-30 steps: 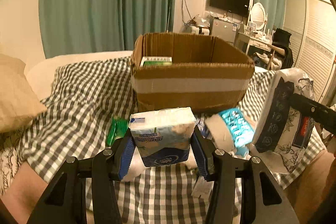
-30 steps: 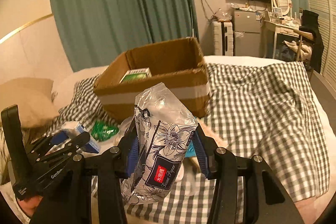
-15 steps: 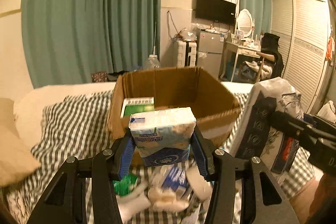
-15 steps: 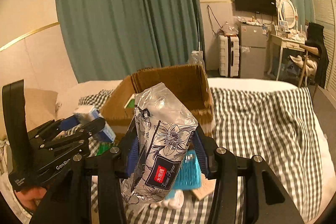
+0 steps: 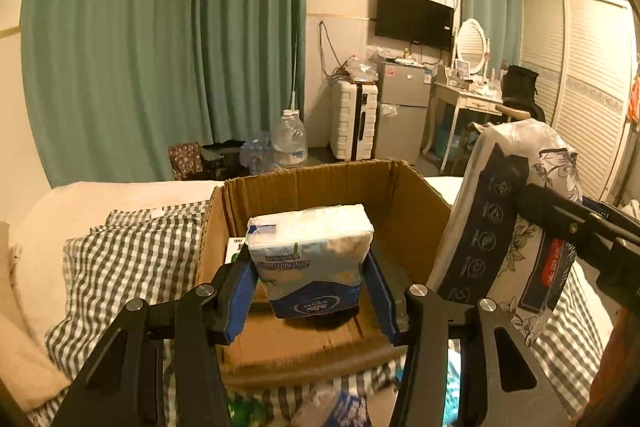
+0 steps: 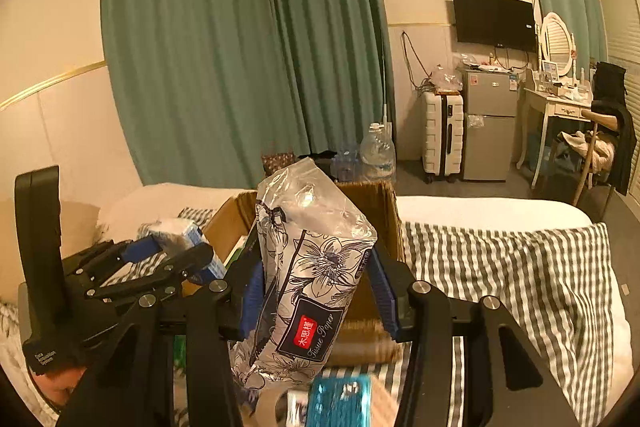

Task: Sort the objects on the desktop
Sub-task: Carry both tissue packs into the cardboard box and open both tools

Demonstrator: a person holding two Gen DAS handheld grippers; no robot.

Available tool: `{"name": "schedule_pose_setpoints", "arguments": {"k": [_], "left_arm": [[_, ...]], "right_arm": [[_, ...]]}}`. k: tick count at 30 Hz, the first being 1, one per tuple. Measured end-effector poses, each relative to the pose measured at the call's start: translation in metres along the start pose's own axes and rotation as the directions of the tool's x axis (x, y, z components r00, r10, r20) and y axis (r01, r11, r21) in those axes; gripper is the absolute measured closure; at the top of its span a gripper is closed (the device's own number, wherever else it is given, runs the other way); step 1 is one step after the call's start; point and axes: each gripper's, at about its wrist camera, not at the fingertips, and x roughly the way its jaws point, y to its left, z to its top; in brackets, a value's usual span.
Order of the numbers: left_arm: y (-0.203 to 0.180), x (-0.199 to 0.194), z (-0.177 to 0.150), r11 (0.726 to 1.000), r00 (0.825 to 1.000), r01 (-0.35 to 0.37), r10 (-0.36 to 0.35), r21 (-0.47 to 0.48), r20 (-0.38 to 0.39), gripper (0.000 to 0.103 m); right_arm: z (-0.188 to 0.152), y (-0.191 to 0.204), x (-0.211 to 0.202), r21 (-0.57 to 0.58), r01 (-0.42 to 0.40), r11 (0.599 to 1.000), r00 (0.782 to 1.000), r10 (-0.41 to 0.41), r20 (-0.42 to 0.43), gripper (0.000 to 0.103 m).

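Left wrist view: left gripper (image 5: 311,291) clamped on a white-and-blue tissue pack (image 5: 310,259), blue pads (image 5: 240,301) pressed against both its sides, pack held upright above the open cardboard box (image 5: 404,203). Green-and-white carton (image 5: 234,250) lying inside the box at its left wall, mostly hidden behind the pack. Box resting on a grey-checked bedspread (image 5: 132,267). At right, floral tissue bag (image 5: 516,227) held tilted just beside the box's right wall, pinched by the right gripper's black finger (image 5: 568,227). Beyond the bed: green curtains (image 5: 160,39), water jug (image 5: 289,141), white suitcase (image 5: 354,125), small fridge (image 5: 404,107), wall television (image 5: 414,19). Right wrist view: right gripper (image 6: 316,285) closed on the floral tissue bag (image 6: 308,283), bag standing tall between the blue pads (image 6: 382,285), leaning slightly, in front of the cardboard box (image 6: 384,211). Left gripper (image 6: 168,259) at lower left, gripping the white-and-blue tissue pack (image 6: 188,237) over the box's left edge. Blurred teal packet (image 6: 340,401) on the bedspread (image 6: 500,267) at the bottom edge.
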Motion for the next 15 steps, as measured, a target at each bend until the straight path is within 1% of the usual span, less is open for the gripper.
{"name": "schedule_pose_setpoints", "arguments": {"k": [4,7,11,15], "left_arm": [[0.003,0.026,0.006,1.000,1.000,-0.004,0.004,-0.005,-0.015,0.051],[0.006,0.047,0.003,1.000,0.999,0.003,-0.004,-0.024,-0.034,0.051],[0.007,0.074,-0.008,0.999,0.996,0.007,-0.011,-0.036,-0.087,0.051],[0.005,0.092,-0.019,0.999,0.991,0.021,-0.027,-0.049,-0.131,0.051]], "right_arm": [[0.011,-0.009,0.030,-0.011,0.018,1.000,1.000,-0.018,-0.005,0.057],[0.013,-0.017,0.056,0.001,0.020,1.000,1.000,-0.020,-0.024,0.056],[-0.002,-0.028,0.084,0.033,0.013,0.999,0.998,-0.011,-0.058,0.056],[-0.021,-0.032,0.108,0.053,0.011,0.999,0.992,-0.004,-0.130,0.056]]}}
